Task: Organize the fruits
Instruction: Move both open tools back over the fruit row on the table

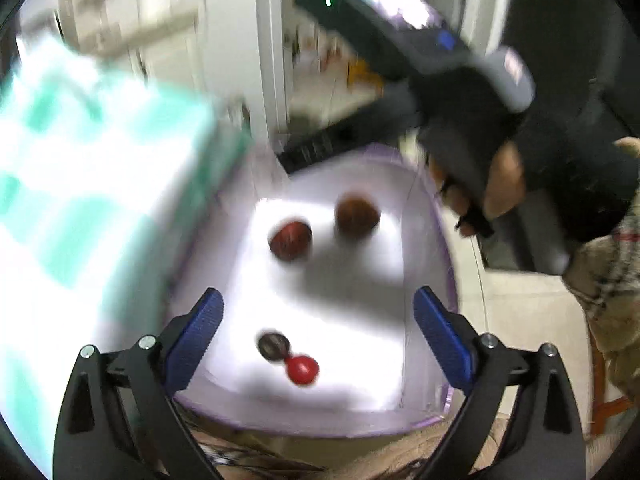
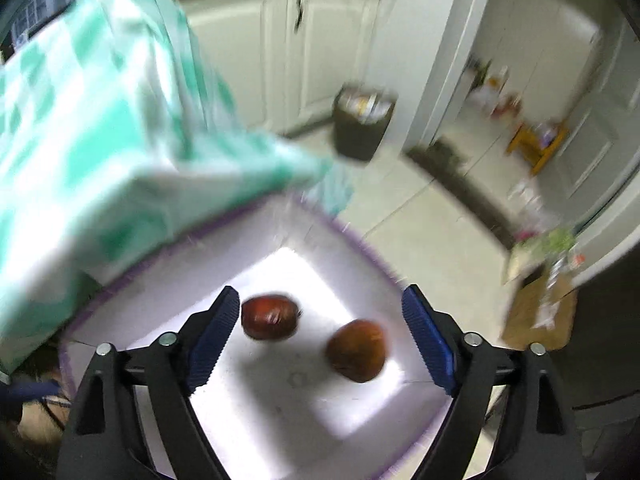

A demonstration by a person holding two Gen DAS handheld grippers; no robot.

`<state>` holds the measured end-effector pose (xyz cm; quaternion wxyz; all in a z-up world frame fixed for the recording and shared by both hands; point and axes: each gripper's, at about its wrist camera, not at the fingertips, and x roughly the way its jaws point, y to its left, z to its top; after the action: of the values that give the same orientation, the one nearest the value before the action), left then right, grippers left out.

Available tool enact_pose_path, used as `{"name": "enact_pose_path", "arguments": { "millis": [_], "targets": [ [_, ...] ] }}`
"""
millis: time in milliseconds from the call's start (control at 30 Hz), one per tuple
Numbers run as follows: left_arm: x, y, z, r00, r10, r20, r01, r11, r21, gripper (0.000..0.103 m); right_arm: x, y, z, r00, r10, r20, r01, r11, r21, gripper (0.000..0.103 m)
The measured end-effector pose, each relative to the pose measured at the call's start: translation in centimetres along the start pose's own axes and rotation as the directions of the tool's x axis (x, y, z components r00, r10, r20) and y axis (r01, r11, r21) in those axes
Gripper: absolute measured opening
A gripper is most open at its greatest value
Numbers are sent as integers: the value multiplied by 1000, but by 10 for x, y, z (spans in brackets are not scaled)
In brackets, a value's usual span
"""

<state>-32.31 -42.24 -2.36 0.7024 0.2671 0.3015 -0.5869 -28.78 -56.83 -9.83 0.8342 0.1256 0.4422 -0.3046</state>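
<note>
A white bin with a purple rim (image 1: 448, 264) lies below both grippers. On its floor rest a dark red apple (image 1: 291, 240), a brown round fruit (image 1: 357, 216), a small dark fruit (image 1: 273, 346) and a small bright red fruit (image 1: 303, 369) touching it. My left gripper (image 1: 318, 330) hangs open above the bin with nothing between its blue pads. In the right wrist view my right gripper (image 2: 320, 336) is open too, above the red apple (image 2: 270, 317) and the brown fruit (image 2: 357, 350), touching neither. The right gripper's body, held by a hand (image 1: 500, 184), shows in the left wrist view.
A table with a green-and-white checked cloth (image 2: 92, 128) stands beside the bin (image 2: 360, 248) on the left. A dark waste bin (image 2: 362, 124), white cabinets (image 2: 304, 44), a dark mat (image 2: 460, 184) and a cardboard box (image 2: 540, 312) are on the tiled floor beyond.
</note>
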Motion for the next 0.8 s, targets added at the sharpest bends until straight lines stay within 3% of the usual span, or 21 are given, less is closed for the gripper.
{"name": "enact_pose_path", "arguments": {
  "millis": [100,200,300,367,400,433,500,633,700,800],
  "targets": [
    [-51,15,4,989,66,129,-64,998,-18,101,-62,18,9,990,6,144,1,999,-48,87],
    [-98,59,6,957,201,209,-180,977,-115,101,-100,55,26,973,56,226,-26,991,-132,87],
    [-141,110,-15,906,366,214,-309,916,-258,101,-131,111,38,953,102,284,-37,974,-224,87],
    [-173,147,-40,855,486,182,-407,845,-347,101,-147,151,41,937,162,311,-67,953,-295,87],
    [-188,171,-58,818,556,147,-465,790,-400,101,-151,176,45,930,179,321,-69,943,-326,87],
    [-196,183,-69,794,596,117,-499,750,-434,101,-155,193,46,924,194,330,-67,932,-357,87],
    [-219,224,-102,728,685,8,-579,622,-527,101,-159,241,47,909,237,343,-75,902,-425,87],
    [-270,273,-151,660,743,-112,-616,451,-646,101,-178,308,47,885,311,348,-94,849,-520,87],
    [-292,288,-173,633,761,-145,-626,393,-674,101,-181,341,46,874,346,342,-105,821,-562,87],
    [-311,298,-194,597,784,-168,-650,350,-675,101,-185,374,43,866,376,330,-121,798,-591,87]
  ]
}}
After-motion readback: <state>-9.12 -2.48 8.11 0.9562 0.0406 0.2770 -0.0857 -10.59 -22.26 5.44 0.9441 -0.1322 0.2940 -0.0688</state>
